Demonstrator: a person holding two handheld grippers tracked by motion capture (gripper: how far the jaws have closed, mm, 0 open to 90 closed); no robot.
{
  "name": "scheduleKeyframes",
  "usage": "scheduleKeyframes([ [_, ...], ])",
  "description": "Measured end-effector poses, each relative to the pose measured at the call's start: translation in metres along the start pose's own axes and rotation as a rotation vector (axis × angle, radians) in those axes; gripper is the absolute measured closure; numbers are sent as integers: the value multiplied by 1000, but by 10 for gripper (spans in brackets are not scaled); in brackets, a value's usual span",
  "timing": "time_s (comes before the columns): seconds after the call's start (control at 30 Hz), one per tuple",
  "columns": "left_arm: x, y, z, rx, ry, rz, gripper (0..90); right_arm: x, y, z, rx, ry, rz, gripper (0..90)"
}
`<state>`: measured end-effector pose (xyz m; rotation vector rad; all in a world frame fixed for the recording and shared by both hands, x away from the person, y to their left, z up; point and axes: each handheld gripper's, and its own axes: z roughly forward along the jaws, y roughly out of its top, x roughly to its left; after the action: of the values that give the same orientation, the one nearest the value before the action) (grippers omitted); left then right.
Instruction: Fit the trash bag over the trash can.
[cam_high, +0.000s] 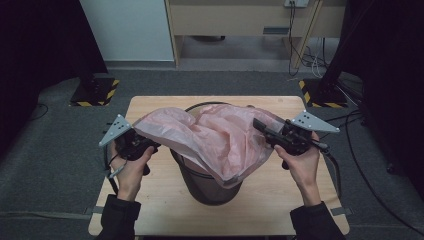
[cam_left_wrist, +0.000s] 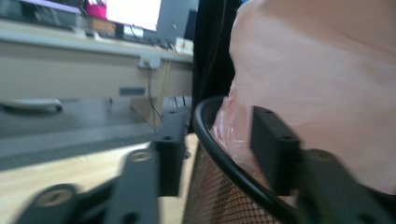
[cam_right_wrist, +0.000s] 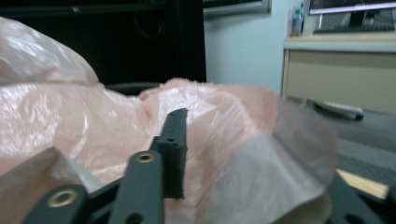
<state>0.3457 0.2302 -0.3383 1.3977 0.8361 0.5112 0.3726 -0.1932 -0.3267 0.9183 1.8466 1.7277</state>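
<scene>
Your left gripper (cam_high: 131, 142) sits near the desk's (cam_high: 150, 210) left edge, with a little bare wood left beside it. In the left gripper view its jaws are spread, one either side of the bin's (cam_high: 212, 192) black mesh rim with bag against the inner one. The pink bag (cam_high: 220, 137) is thin, crinkly, see-through plastic, draped across the bin mid-desk and stretched between your hands. Your right gripper (cam_high: 267, 131) holds the bag's right side near the right edge; can't tell how its jaws stand.
</scene>
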Motion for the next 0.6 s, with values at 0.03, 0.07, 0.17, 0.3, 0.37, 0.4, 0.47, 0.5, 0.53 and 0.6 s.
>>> scheduleKeyframes([
  [0.03, 1, 1, -5, -11, 3, 5, 478, 0, 1, -2, -14, 3, 4, 572],
  [0.07, 1, 1, -11, -31, 2, 6, 459, -1, 2, -3, -27, 5, 2, 560],
  [0.17, 2, 4, -29, -69, 0, 20, 409, -2, 5, -6, -49, 9, 1, 536],
  [0.3, 2, 11, -54, -128, -10, 33, 368, -3, 7, -10, -64, 13, 3, 521],
  [0.37, 1, 17, -62, -156, -10, 33, 355, -3, 7, -10, -66, 13, 3, 516],
  [0.4, 1, 21, -65, -165, -15, 35, 347, -3, 7, -10, -67, 14, 3, 512],
  [0.47, -1, 29, -69, -188, -30, 31, 334, -3, 8, -11, -71, 18, 5, 506],
  [0.5, -1, 31, -70, -194, -38, 28, 326, -2, 8, -11, -72, 19, 7, 502],
  [0.53, -2, 34, -71, -202, -43, 27, 322, -2, 8, -12, -73, 20, 5, 497],
  [0.6, -4, 41, -71, -211, -57, 22, 310, -2, 9, -12, -79, 22, 3, 486],
])
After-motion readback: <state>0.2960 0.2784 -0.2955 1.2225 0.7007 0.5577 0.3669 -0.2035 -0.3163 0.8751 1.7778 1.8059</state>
